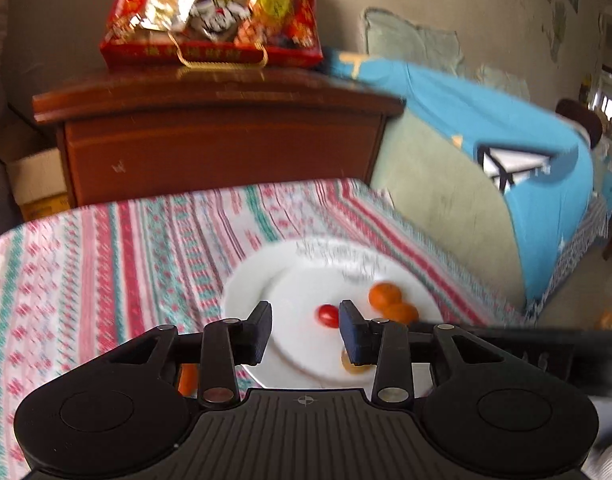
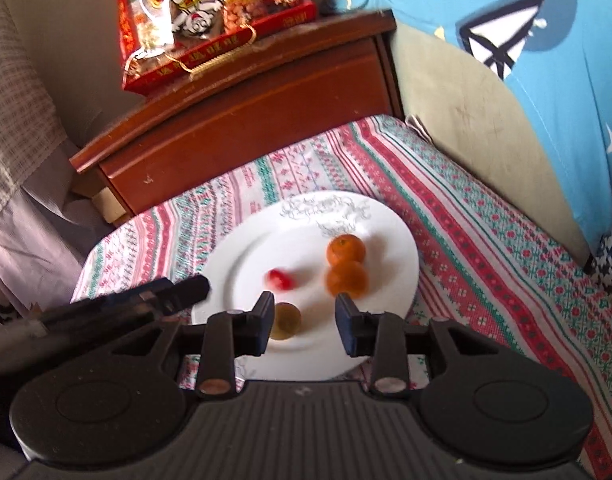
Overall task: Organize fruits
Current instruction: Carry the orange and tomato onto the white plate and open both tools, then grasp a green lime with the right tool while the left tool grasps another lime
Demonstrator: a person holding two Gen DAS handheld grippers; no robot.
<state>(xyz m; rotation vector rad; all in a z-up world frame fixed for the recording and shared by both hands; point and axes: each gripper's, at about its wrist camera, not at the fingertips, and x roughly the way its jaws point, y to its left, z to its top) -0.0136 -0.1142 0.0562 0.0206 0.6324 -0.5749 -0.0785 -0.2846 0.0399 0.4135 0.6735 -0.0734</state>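
Observation:
A white plate (image 2: 386, 224) lies on the striped cloth. On it are two small oranges (image 2: 345, 250) (image 2: 346, 278), touching, a red cherry tomato (image 2: 279, 279) and a brownish-yellow round fruit (image 2: 285, 321). My right gripper (image 2: 305, 326) is open and empty just above the plate's near side, the brown fruit beside its left finger. My left gripper (image 1: 306, 330) is open and empty over the plate (image 1: 298, 272), with the tomato (image 1: 327, 315) between its fingertips further off, the oranges (image 1: 392, 304) to the right and the brown fruit (image 1: 352, 365) partly hidden behind its right finger. Another orange fruit (image 1: 187, 378) peeks out below the left finger.
The striped cloth (image 2: 486, 240) covers a table. Behind stands a brown wooden cabinet (image 2: 246, 120) with a red snack bag (image 2: 210, 20) on top. A blue cloth (image 2: 546, 60) drapes a green chair at the right. The left gripper's finger (image 2: 162, 292) reaches in from the left.

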